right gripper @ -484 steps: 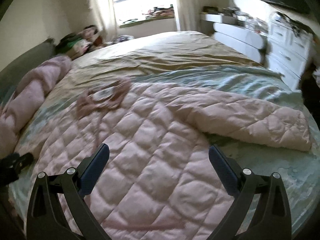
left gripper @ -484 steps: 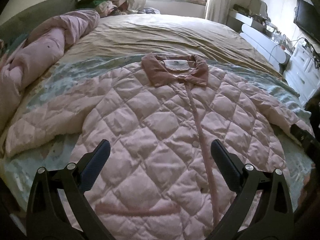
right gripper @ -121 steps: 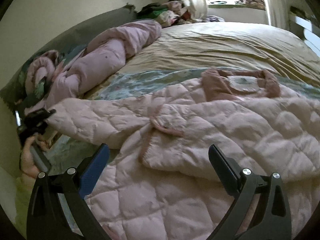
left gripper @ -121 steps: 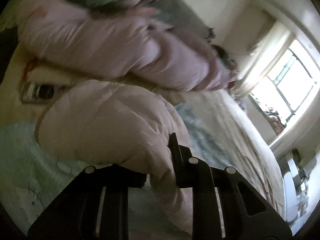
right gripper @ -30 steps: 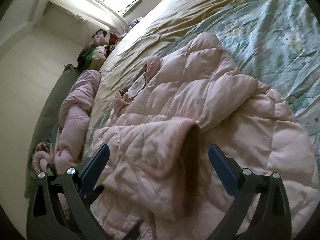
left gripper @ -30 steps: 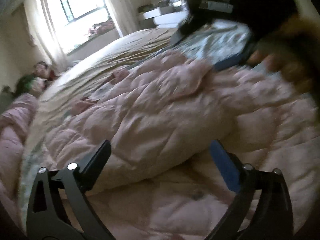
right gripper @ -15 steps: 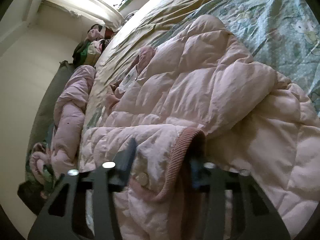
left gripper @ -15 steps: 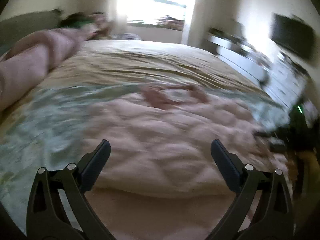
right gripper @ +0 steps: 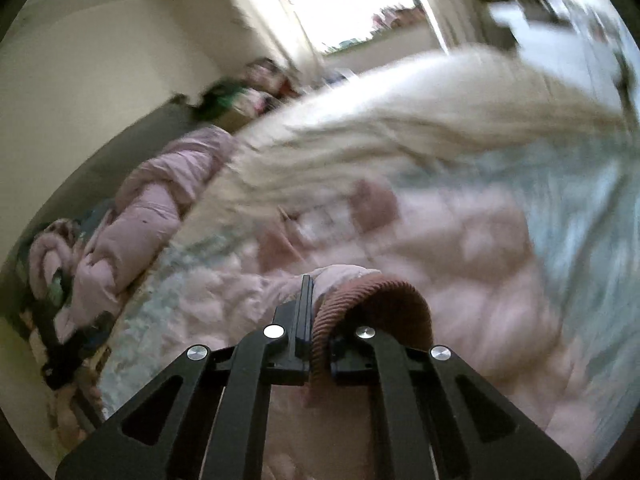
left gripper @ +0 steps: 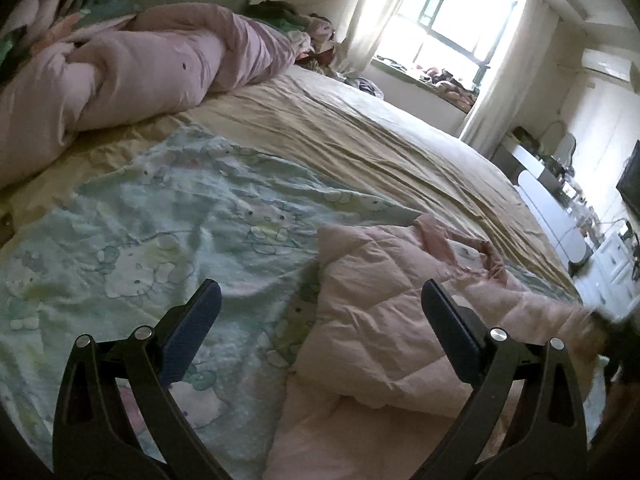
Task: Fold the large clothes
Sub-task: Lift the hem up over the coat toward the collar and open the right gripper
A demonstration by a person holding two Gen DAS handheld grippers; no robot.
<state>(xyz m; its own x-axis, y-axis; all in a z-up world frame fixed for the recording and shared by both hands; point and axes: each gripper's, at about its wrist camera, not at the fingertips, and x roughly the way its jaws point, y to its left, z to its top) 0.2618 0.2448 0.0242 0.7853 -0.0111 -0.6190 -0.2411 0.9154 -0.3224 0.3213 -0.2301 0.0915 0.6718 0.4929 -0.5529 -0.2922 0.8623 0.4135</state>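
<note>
Right gripper (right gripper: 316, 320) clenched on jacket (left gripper: 384, 320) hem (right gripper: 372, 292)
Left gripper (left gripper: 320, 328) released, jacket just right of its fingers on the bed (left gripper: 360, 128).

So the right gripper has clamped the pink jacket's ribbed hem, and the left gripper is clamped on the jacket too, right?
Not quite. The right gripper is indeed shut on the ribbed hem of the pink jacket, but the left wrist view shows the left gripper open, holding nothing.

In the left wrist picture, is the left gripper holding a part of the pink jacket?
No, the left gripper stands wide open above the bed, and the pink jacket lies untouched between and beyond its fingers.
</note>
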